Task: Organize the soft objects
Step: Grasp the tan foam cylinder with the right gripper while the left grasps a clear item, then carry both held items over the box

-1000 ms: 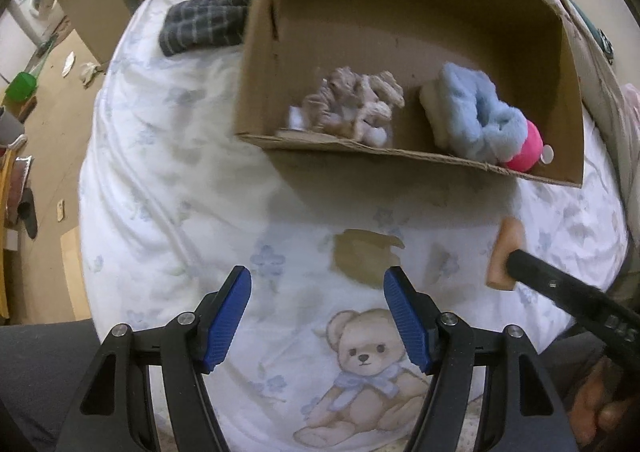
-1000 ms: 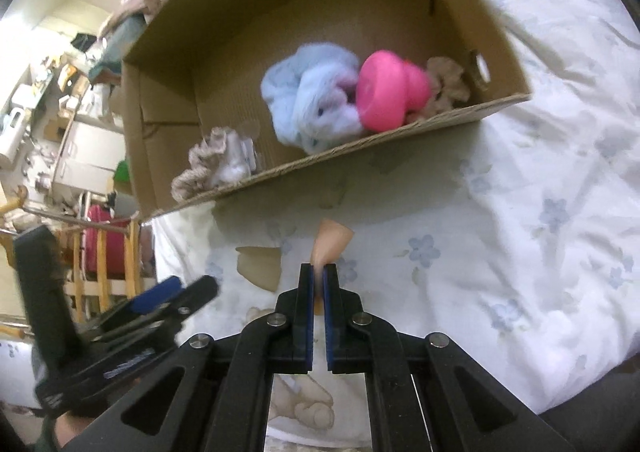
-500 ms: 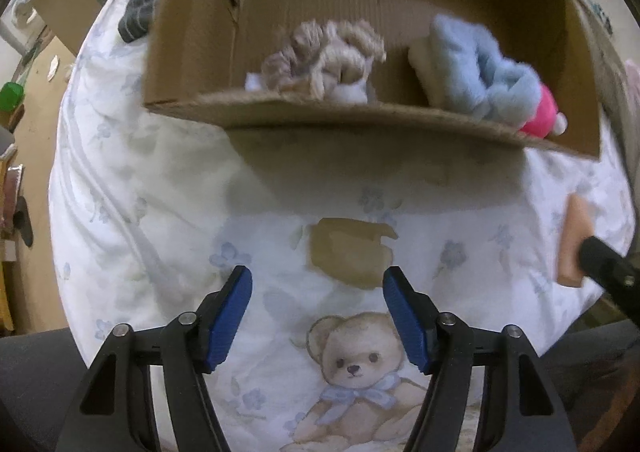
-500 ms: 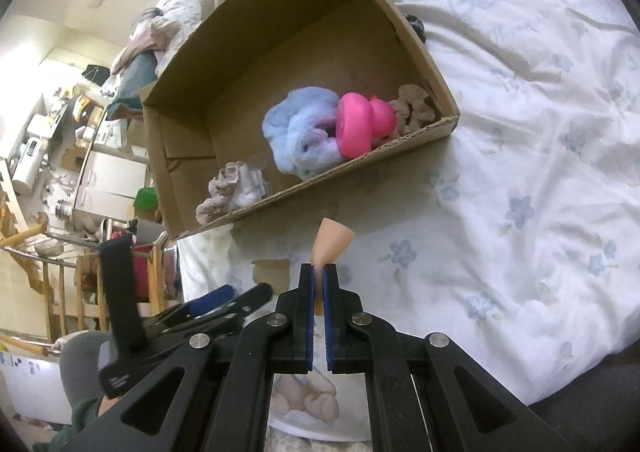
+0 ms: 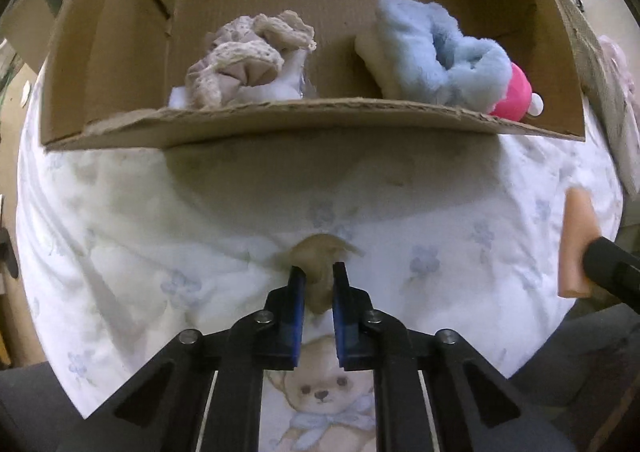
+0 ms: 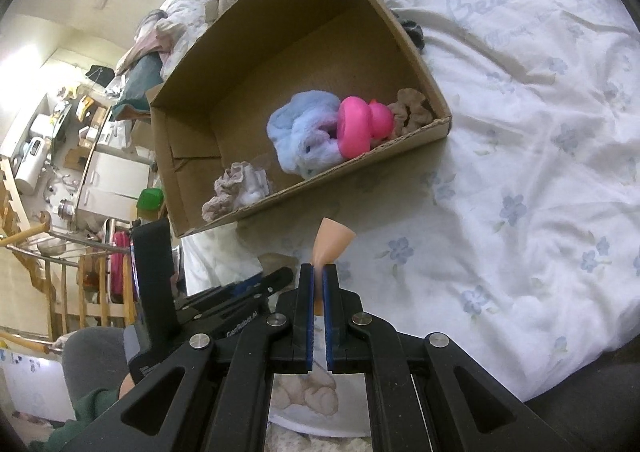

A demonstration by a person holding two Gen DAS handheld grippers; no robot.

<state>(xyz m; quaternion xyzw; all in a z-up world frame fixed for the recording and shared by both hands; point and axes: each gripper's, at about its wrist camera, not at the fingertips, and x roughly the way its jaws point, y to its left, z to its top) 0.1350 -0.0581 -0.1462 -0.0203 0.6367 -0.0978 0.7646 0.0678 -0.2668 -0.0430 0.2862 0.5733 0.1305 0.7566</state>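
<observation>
Two grippers in view, both low over the bed [image 6: 520, 132]. Left gripper [image 5: 318, 272]: jaws clenched on a small tan fabric piece [image 5: 320, 256] that lies on the bedsheet, near the front wall of the cardboard box [image 5: 312, 120]. Right gripper [image 6: 319, 272]: jaws pinched on the narrow end of a peach-coloured wedge [image 6: 332, 242], wide end pointing toward the box; wedge appears to be held off the sheet.

Box sits on the bed, open top. Contents, from the left wrist view: a beige lacy scrunchie [image 5: 248, 56] over something white at the front left; a light-blue fluffy item [image 5: 436, 56] at the front right; a pink rounded toy [image 5: 512, 100] touching the blue item, in the front right corner. Right wrist view adds a brown scrunchie [image 6: 410, 112] in that corner beside the pink toy.

Writing: pale cursive print on the sheet, first word reads roughly "Bear"; rest illegible. Teddy-bear print [image 5: 324, 392] under the left gripper. Lettering on the left gripper's body too small to read.
</observation>
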